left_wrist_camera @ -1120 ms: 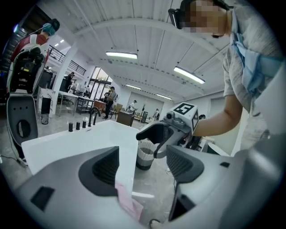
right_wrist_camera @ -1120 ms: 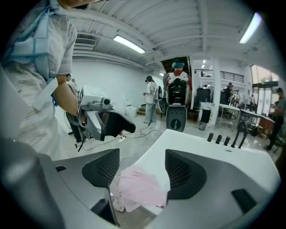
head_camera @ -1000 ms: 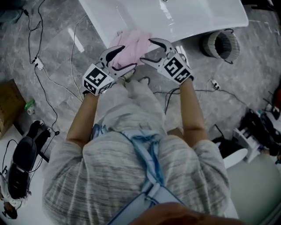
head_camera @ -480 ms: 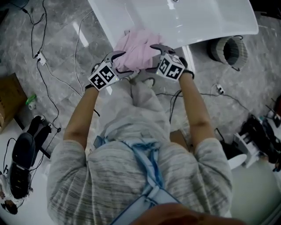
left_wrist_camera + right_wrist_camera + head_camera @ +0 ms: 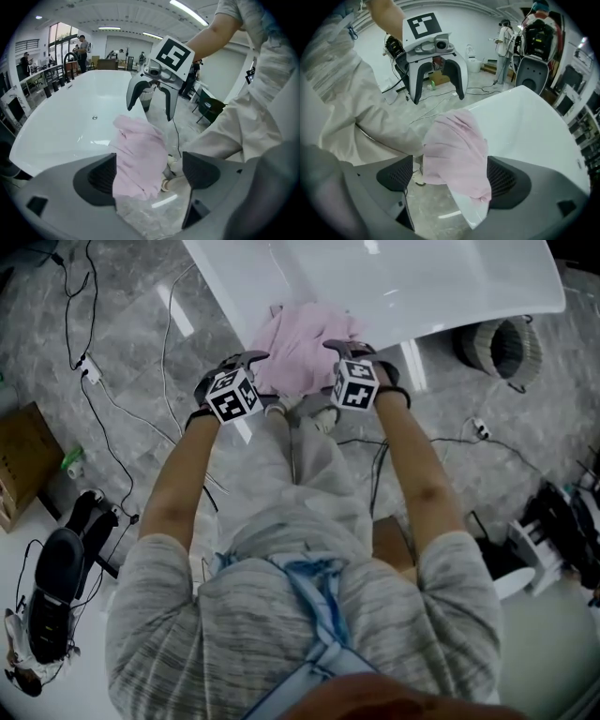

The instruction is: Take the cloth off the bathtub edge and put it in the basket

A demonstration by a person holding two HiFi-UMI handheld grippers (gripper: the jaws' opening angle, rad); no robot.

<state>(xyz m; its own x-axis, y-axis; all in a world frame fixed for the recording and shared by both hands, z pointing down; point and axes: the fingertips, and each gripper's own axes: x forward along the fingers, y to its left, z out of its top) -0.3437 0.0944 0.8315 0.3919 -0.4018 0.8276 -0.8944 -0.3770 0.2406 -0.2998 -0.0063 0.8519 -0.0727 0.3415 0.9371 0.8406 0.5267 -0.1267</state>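
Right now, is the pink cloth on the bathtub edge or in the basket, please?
On the edge: the cloth drapes over the bathtub rim; the basket stands apart.

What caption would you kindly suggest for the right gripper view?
Right gripper, jaws just opened, frames the pink cloth draped over the white bathtub edge.

The cloth [image 5: 302,345] lies on the edge of the bathtub [image 5: 394,287], between the left tongs [image 5: 265,381] and the right tongs [image 5: 326,379]. The basket [image 5: 506,345] stands far right.

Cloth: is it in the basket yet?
No, the cloth hangs over the bathtub edge, and the basket stands apart on the floor.
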